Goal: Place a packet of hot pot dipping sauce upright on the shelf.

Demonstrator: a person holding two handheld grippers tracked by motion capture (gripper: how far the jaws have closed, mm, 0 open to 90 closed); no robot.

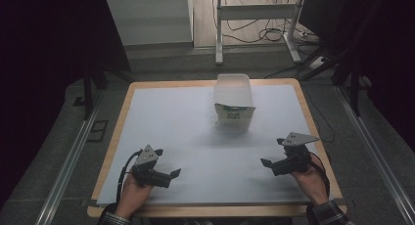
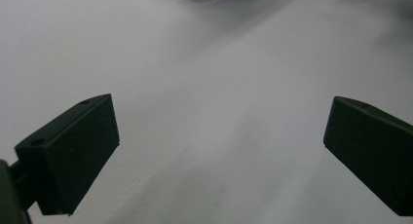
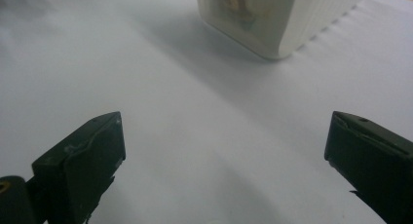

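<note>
A translucent white plastic box [image 1: 234, 101] with a green-printed label on its near face stands on the white sheet [image 1: 195, 137] toward the back middle. In the right gripper view the box [image 3: 277, 19] sits ahead at the top. My left gripper [image 1: 172, 175] rests low at the front left, held by a hand, jaws wide apart over bare sheet [image 2: 219, 112] with nothing between them. My right gripper [image 1: 266, 163] hovers at the front right, also open and empty, pointing toward the box.
The sheet covers a wooden table [image 1: 122, 117] with its rim showing. Beyond the table stand a white desk frame [image 1: 254, 24] with cables on the floor and dark stands [image 1: 352, 73] at the right. Metal rails [image 1: 68, 161] run along both sides.
</note>
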